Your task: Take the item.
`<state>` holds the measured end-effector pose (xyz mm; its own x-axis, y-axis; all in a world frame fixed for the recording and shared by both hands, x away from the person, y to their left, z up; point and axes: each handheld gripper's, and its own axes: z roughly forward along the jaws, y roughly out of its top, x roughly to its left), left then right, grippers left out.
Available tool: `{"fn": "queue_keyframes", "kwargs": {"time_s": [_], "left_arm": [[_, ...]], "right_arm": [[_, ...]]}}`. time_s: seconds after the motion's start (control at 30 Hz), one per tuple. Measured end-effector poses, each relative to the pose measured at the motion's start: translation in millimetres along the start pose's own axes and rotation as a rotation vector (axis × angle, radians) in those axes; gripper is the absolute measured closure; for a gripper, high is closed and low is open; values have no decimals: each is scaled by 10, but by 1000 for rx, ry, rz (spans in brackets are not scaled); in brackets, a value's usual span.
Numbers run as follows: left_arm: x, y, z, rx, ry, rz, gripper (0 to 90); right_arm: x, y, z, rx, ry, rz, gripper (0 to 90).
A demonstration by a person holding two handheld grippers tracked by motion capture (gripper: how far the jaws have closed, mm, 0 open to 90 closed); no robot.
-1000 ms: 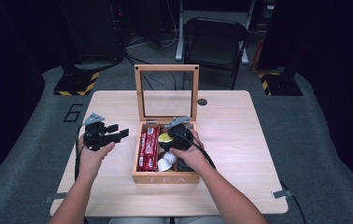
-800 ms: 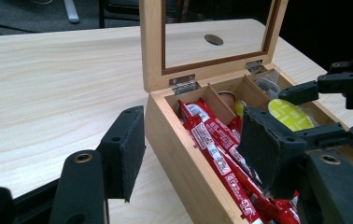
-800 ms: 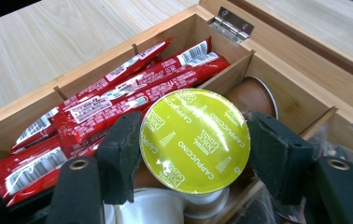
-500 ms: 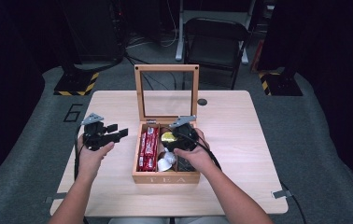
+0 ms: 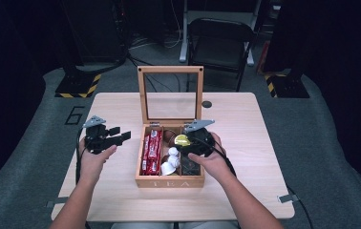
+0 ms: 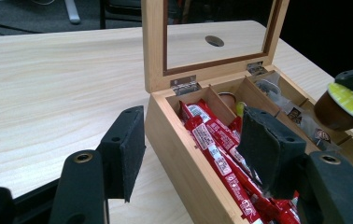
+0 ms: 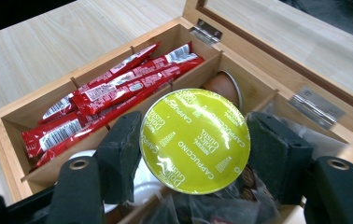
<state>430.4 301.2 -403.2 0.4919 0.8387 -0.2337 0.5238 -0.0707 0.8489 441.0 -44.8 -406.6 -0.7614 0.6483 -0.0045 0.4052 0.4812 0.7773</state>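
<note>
While right tongs (image 7: 194, 154) clamp capsule (image 7: 194, 140) | lid: "Dolce Gusto CAPPUCCINO"

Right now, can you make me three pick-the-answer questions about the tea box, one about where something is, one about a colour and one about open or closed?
1. Where do the red packets lie in the wooden box?
A. left compartment
B. right compartment
C. on the table

2. What colour is the top of the coffee pod held by the right hand-held gripper?
A. blue
B. yellow-green
C. white

3. How is the lid of the box?
A. shut flat
B. taken off
C. standing open

Answers:
1 A, the high view shows the packets along the box's left side.
2 B, the right gripper view shows a yellow-green top between the jaws.
3 C, the lid stands upright on its hinges behind the box.
</note>
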Motion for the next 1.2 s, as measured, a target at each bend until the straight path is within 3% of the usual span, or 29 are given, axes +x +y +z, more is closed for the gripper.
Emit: {"fn": "queue_keyframes", "kwargs": {"time_s": [0.37,0.77,1.2], "left_arm": [[-4,0,0,0,1,-1,405],[-1,-5,6,5,0,-4,405],[7,-8,2,5,1,-7,405]], "right_arm": [[-144,-124,-206,-14,-34,36,370],[-343,-340,-456,-36,-78,109,371],[-482,-543,-586,-32,-131,146,371]]}}
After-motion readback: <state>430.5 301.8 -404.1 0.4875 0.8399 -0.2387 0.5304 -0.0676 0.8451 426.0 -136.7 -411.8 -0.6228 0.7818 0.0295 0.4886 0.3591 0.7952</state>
